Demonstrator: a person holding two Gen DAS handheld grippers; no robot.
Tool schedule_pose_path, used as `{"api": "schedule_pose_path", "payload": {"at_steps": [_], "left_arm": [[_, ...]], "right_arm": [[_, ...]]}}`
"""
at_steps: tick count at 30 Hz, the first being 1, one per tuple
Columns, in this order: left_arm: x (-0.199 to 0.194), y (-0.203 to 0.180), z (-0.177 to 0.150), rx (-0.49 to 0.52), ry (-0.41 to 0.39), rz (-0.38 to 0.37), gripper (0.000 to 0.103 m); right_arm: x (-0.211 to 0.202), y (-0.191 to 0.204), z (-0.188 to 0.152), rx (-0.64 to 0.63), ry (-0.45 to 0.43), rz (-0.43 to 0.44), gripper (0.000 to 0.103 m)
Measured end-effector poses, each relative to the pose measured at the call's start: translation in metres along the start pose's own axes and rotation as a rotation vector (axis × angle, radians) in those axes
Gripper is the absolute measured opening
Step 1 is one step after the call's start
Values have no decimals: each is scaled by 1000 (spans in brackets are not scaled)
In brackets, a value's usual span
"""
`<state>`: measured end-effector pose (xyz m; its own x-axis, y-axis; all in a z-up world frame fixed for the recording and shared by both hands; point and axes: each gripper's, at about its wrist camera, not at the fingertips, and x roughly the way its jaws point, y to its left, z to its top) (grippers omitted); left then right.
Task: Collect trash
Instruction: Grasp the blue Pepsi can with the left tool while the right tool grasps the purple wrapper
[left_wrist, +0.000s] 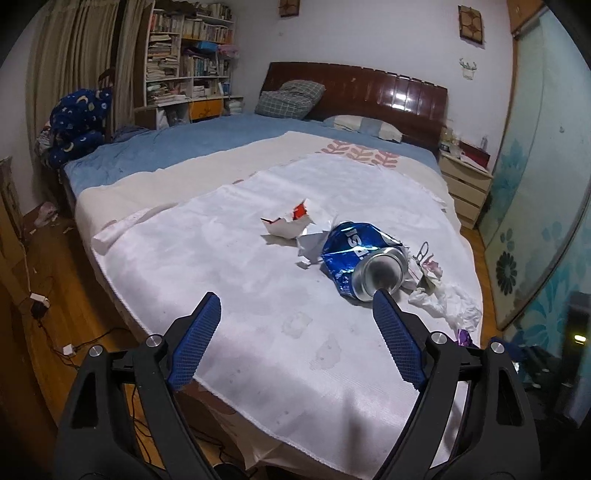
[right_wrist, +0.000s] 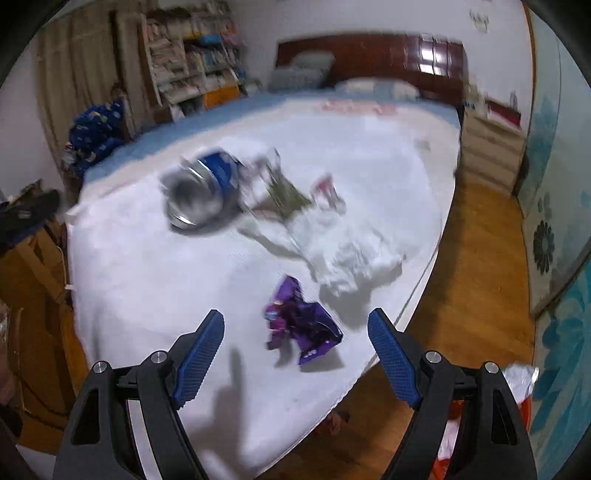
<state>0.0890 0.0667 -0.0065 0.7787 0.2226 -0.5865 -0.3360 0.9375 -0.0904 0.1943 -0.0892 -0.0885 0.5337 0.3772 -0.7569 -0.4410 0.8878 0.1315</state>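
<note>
White cloth (left_wrist: 258, 266) covers the foot end of a bed (left_wrist: 207, 144), w/ trash scattered toward its right edge. A crushed blue drink can (left_wrist: 360, 260) lies on its side near the middle of the cloth, shiny base facing the left-wrist camera. Just behind it, toward the headboard, sits a torn white paper scrap w/ red print (left_wrist: 286, 225), plus a smaller piece of white paper (left_wrist: 308, 245) touching the can. On the can's right side lie small crumpled wrappers (left_wrist: 428, 264), and nearer the right edge a bunched white tissue or plastic (left_wrist: 448, 304).

Left claw (left_wrist: 295, 310) hovers over the cloth's near part, jaws wide, nothing between them. Its right fingertip (left_wrist: 382, 299) overlaps the can's base in view; can't tell if it touches.

Right-wrist view is motion-blurred. Right claw (right_wrist: 295, 325) also stands wide and empty, above the cloth near the bed's right edge. A crumpled purple wrapper (right_wrist: 301, 325) lies on the cloth between the two fingers in view, not gripped. Beyond it sits the white bunch (right_wrist: 351, 254), then the can (right_wrist: 201, 195) further left. Wood floor (right_wrist: 469, 295) shows past the right edge.
</note>
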Motion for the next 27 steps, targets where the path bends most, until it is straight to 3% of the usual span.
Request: {"api": "schedule_pose_path", "payload": {"at_steps": [2, 4, 5, 6, 7, 10, 17, 27], "left_arm": [[4, -3, -2, 13, 5, -17, 84], [11, -9, -1, 38, 8, -40, 85], [16, -14, 0, 52, 12, -61, 85], [20, -19, 1, 62, 16, -81, 85], [23, -24, 2, 70, 17, -97, 85], [41, -40, 5, 105, 14, -164, 86], [74, -75, 17, 280, 19, -126, 86], [115, -86, 19, 267, 132, -59, 85]], "right_arm": [[16, -14, 0, 84, 52, 39, 78], [24, -26, 2, 183, 69, 120, 57], [24, -29, 3, 201, 69, 131, 52], [23, -30, 4, 206, 66, 131, 40], [22, -31, 5, 205, 63, 131, 36], [18, -34, 6, 209, 55, 139, 32], [-4, -57, 12, 229, 14, 157, 30], [-16, -64, 14, 235, 2, 187, 30]]}}
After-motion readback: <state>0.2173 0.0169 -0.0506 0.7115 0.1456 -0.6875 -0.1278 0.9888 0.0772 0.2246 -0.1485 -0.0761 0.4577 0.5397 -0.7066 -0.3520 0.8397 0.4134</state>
